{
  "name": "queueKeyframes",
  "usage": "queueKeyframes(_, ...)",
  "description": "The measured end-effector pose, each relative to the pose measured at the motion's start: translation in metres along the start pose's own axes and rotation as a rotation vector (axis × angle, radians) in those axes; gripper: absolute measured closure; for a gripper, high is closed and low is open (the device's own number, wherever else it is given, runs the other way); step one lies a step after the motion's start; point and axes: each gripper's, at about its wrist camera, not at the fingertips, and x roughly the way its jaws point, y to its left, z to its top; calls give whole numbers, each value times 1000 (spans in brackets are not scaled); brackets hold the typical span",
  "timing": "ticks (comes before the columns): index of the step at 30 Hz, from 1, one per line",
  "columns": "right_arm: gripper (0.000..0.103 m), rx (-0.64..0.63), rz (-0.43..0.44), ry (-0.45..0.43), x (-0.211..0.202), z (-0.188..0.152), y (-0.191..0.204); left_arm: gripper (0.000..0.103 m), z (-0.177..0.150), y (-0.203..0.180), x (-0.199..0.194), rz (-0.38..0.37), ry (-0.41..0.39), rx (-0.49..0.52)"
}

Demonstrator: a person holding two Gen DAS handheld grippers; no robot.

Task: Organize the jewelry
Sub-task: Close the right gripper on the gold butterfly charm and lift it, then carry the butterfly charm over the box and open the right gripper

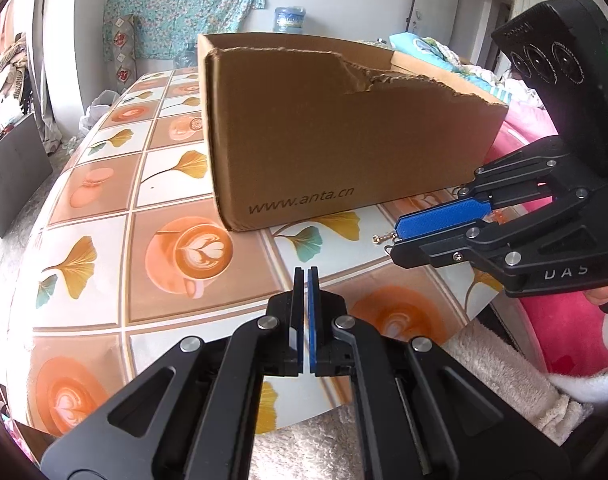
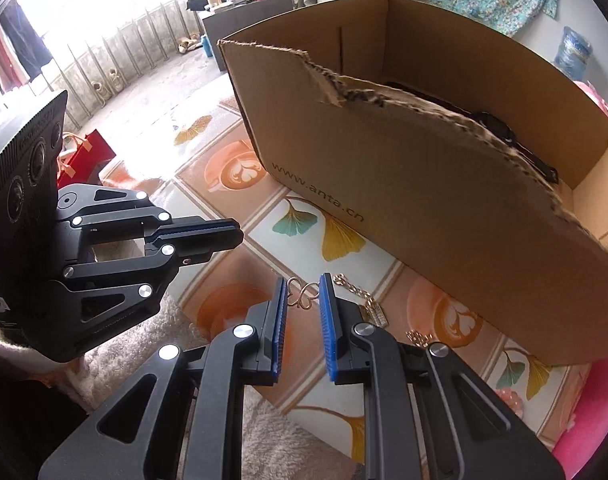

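Left wrist view: the left gripper [image 1: 306,276] hangs over the table [image 1: 104,216] with its jaws pressed together on nothing. To its right, the right gripper [image 1: 396,236] sits low by the near corner of the box [image 1: 344,140], and a bit of gold chain [image 1: 384,239] pokes out at its tips.

Right wrist view: the right gripper [image 2: 303,290] has a narrow gap between its blue pads [image 2: 326,308], with a looped gold charm [image 2: 302,296] in that gap. Whether the pads pinch it I cannot tell. The rest of the chain trails right along the table [image 2: 344,400], just beside the box [image 2: 444,200], where 1 dark item [image 2: 500,128] already lies.

The step looks like picking up the chain. Next: a firm pinch, a lift clear of the torn wall, then release inside.
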Motion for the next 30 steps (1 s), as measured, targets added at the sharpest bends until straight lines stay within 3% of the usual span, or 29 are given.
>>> queueKeyframes(4,87,106,-24,-32,-20,-19,-23,93,5,-21,7,-48,13,61)
queueKeyframes(11,87,216,-44,-87,-40,-39,-49,93,18,-54,29,-48,41,200)
queueKeyframes(13,87,233,-38,-98,-40,-47,-54,86,22,-62,33,-56,47,226)
queueKeyframes(19,87,248,-11,-127,-38,-51,-64,84,33,-77,49,75,54,368)
queueKeyframes(22,87,253,4,-139,-34,-54,-66,84,37,-66,52,82,98,378)
queueKeyframes(25,87,257,25,-150,-31,-54,-70,84,39,-60,53,55,139,386)
queueKeyframes(30,87,261,44,-162,-27,-54,-74,83,49,-54,53,-58,180,393)
